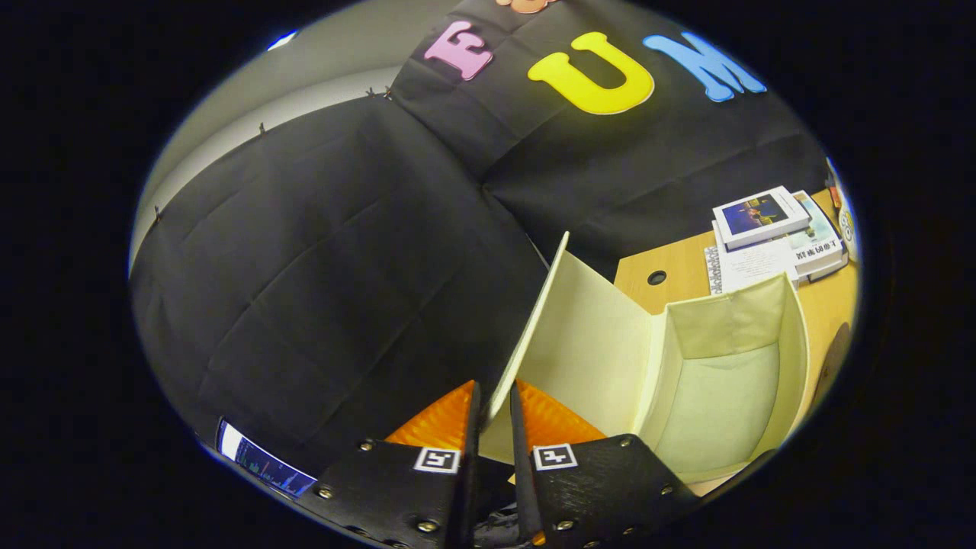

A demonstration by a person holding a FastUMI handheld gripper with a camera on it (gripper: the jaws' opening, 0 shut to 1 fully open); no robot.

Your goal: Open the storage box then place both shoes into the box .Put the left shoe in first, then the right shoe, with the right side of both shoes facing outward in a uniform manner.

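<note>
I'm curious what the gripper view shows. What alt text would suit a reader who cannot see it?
The gripper has its fingers pinching the raised lid of a cream storage box, which stands open and empty on a wooden table. A stack of books lies beyond the box.
</note>
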